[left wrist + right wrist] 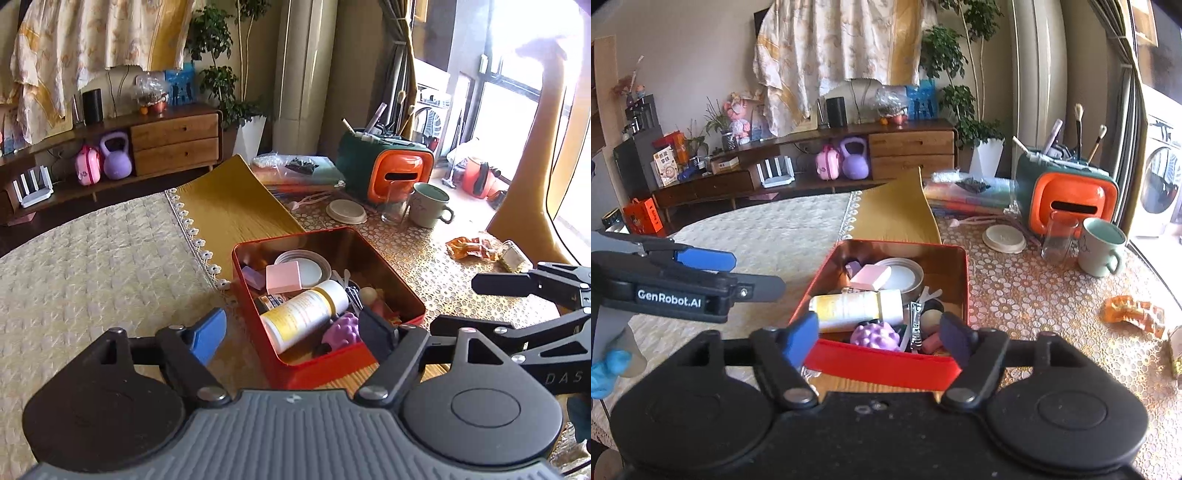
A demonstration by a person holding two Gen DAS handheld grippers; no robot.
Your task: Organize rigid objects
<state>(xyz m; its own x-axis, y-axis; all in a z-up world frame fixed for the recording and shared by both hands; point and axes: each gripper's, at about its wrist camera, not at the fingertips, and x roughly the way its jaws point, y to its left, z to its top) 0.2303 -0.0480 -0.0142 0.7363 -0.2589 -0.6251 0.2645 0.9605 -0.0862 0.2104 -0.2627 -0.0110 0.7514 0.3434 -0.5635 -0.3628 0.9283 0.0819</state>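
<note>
The table [1034, 295] fills the room's near side, lace-patterned cover on the right, a quilted cream cloth [92, 258] on the left, a yellow runner [229, 206] between. On it sits the red tin [886, 365], lid off, its near wall right under both grippers. Beyond it, well apart, stand the orange-and-green organiser [1067, 199] with brushes, a pale mug [1102, 245], a clear glass [1058, 238] and a round white lid [1004, 238].

Inside the tin, the white bottle [306, 314] lies on its side across the middle, the biggest piece there. Behind it a pink block [283, 277] leans on a round tin lid [314, 267]. At the near edge, a knobbly purple ball [875, 336], nail clippers [916, 325] and small pink bits.

Left gripper [295, 330]: jaws spread wide, nothing between them, hanging over the tin's near corner. Right gripper [879, 338]: also wide, also empty, framing the purple ball from above.

The risk, as I judge it: two tools crowd one small tin, so they may knock each other, or a finger could catch the rim and drag or tip the tin. The bottle, being round, could roll away from a poor pinch and scatter the little things.
</note>
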